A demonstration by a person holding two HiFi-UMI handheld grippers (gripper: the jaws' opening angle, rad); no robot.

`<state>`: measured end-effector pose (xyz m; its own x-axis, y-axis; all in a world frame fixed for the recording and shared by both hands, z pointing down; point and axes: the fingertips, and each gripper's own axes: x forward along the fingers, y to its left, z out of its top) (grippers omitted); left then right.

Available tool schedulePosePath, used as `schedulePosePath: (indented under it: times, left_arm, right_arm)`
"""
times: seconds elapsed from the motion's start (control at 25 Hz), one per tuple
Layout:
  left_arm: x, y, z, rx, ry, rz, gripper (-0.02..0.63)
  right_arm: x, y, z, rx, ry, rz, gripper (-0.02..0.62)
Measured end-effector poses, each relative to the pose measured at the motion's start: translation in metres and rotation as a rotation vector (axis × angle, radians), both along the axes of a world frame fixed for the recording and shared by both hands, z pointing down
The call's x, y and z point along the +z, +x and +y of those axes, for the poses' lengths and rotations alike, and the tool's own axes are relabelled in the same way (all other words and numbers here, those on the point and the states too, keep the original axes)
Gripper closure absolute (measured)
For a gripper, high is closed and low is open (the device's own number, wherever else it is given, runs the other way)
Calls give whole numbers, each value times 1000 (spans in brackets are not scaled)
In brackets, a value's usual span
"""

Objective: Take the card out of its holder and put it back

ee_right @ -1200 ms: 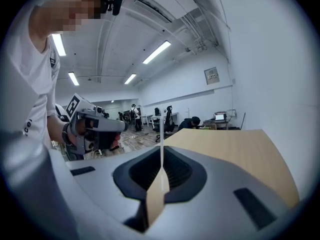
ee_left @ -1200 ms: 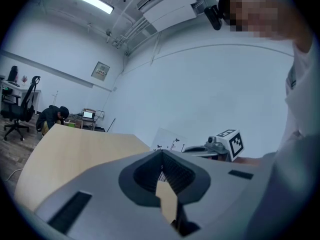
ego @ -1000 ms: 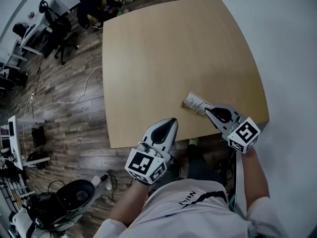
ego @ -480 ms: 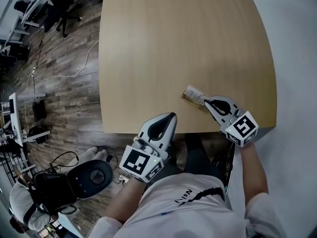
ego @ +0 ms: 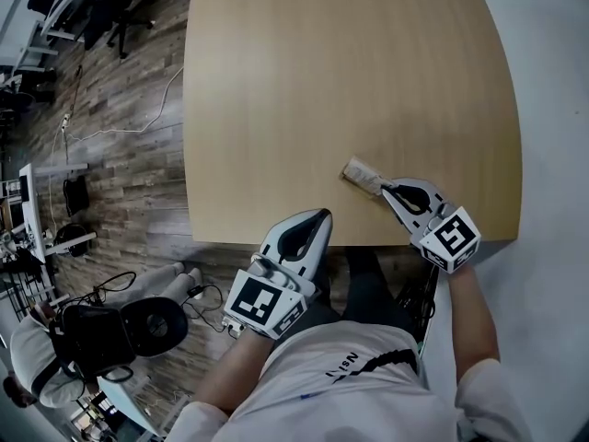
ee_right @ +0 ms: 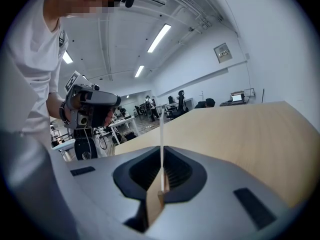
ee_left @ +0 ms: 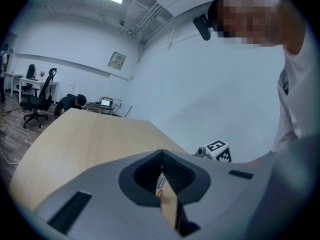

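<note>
The card holder (ego: 362, 174) is seen lying on the bench (ego: 322, 81) close to its near edge. Its near end is pinched by the right tool (ego: 388, 189), and a thin white edge (ee_right: 161, 129) is gripped upright between that tool's jaws. The left tool (ego: 319, 215) is held at the bench's near edge, apart from the holder, its jaws pressed together on nothing.

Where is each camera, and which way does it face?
Head view: on the head, facing steeply down at the table; shows forearms, left claw, right claw gripping the card.
Left gripper view: on the left claw, facing over the table; shows its shut jaws, the shirt.
Right gripper view: on the right claw, facing across the table; shows shirt.
Shared: each gripper view shows the other claw.
</note>
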<state>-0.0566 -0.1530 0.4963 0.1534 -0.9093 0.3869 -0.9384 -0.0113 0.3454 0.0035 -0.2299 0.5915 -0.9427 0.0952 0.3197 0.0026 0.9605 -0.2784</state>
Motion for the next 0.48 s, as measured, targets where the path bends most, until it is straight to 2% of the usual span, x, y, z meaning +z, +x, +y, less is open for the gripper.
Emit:
schedulePosePath:
  times: [0.16, 0.36, 0.48]
  left_arm:
    - [-1, 10, 8, 5, -1, -3, 594]
    - [-25, 21, 19, 6, 3, 1, 594]
    - [-19, 29, 20, 6, 5, -2, 594]
  right_arm:
    - [8, 13, 10, 10, -1, 12, 569]
    - [-15, 21, 22, 8, 24, 18, 569]
    - [-2, 28, 26, 1, 28, 35, 569]
